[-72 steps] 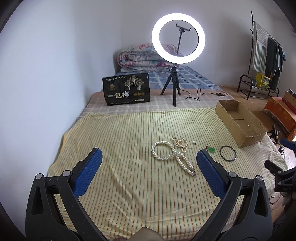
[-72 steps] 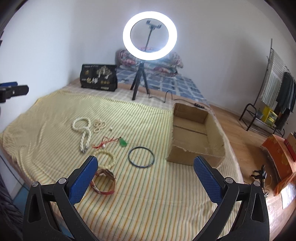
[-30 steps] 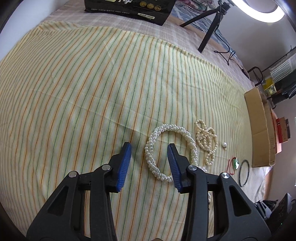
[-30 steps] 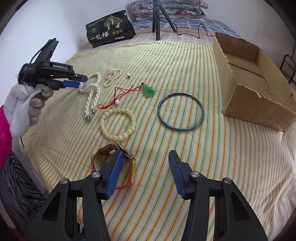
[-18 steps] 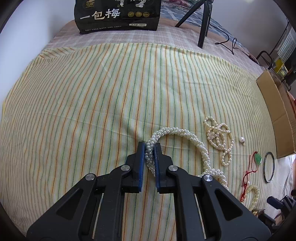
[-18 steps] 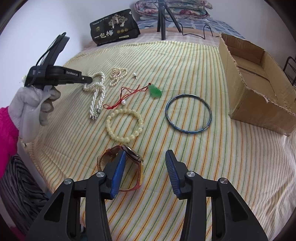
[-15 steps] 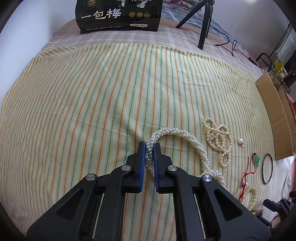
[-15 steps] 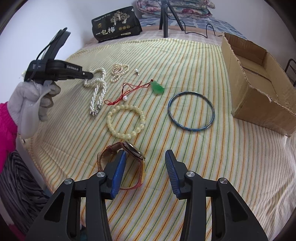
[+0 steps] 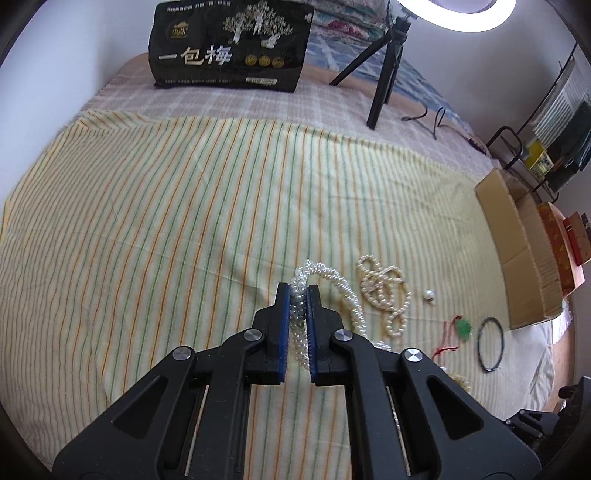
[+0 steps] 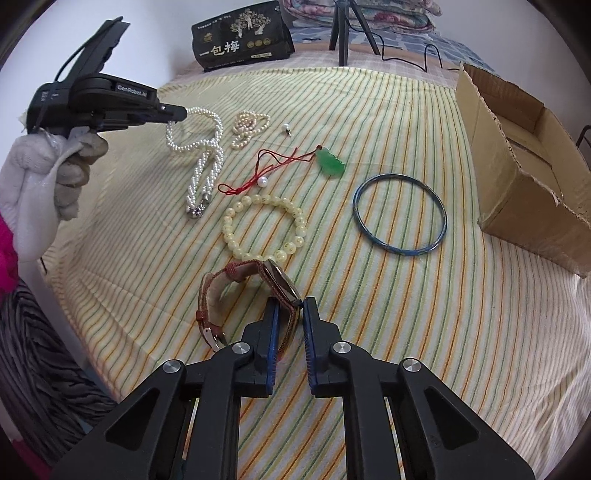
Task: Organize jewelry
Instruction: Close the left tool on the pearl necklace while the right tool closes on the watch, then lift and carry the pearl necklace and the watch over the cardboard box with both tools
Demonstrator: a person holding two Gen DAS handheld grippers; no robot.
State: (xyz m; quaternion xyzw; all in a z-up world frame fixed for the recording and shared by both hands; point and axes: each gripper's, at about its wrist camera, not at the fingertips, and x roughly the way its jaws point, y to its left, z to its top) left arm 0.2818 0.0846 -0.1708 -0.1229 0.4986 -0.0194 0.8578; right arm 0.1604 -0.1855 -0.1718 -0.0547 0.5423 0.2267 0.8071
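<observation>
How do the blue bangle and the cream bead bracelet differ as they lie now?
The blue bangle is one thin rigid ring; the cream bead bracelet is a loop of separate round beads. The bangle is the wider loop and lies nearer the cardboard box; the bracelet lies beside the watch. Both rest flat on the striped cloth, ungripped.

White walls; bed under striped yellow sheet [image 9: 184,206] — ring light [image 9: 454,14] on black tripod [image 9: 384,66], clothes rack [image 9: 554,122] beyond.
</observation>
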